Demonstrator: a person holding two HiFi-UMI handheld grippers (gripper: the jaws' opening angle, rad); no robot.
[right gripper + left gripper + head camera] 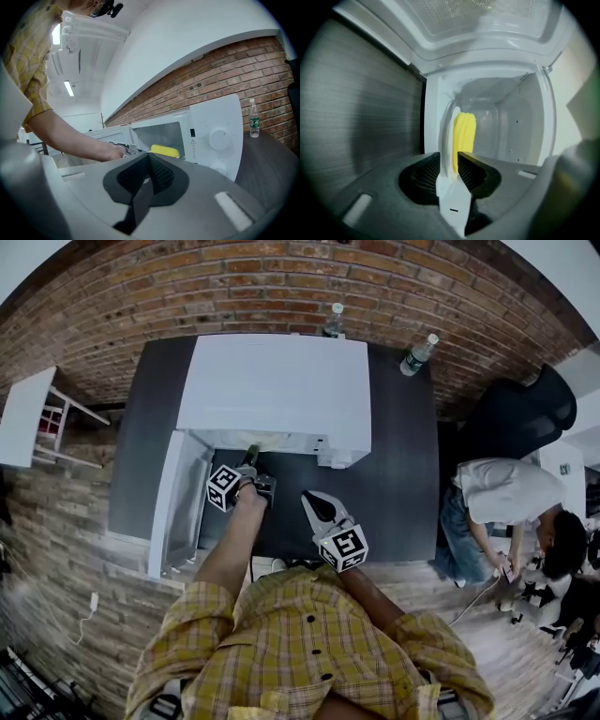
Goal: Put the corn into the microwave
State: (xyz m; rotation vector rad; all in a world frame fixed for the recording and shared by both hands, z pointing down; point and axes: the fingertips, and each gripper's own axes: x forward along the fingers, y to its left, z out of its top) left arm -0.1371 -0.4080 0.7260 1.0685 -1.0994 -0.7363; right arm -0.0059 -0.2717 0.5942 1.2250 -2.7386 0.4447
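Now the corn (465, 133), a yellow cob, lies inside the microwave (272, 390), on the floor of its white cavity close to the opening. The left gripper (455, 157) reaches in through that opening. Its jaws stand spread, with the corn between their tips but not pinched. This reads as a release, with the corn resting on the cavity floor.

The door (173, 502) hangs wide open at the microwave's left, which gives the arm room to reach in. The right gripper (149, 159) waits in front of the microwave, below its control panel. Its jaws are pressed together on nothing, and it is likely held back to stay out of the way. Judged from this, the placing is all but done and the door is not yet shut.

Little writing can be read. The microwave's panel carries two white knobs (219, 139) and, beside them, a small warning-triangle label (192, 141) whose print is too small to read. No brand name shows. Each gripper's cube (223, 487) bears black-and-white square code patterns, not words. Two bottles (335, 320) stand behind the microwave against the brick wall (112, 296). One has a green label that cannot be read.
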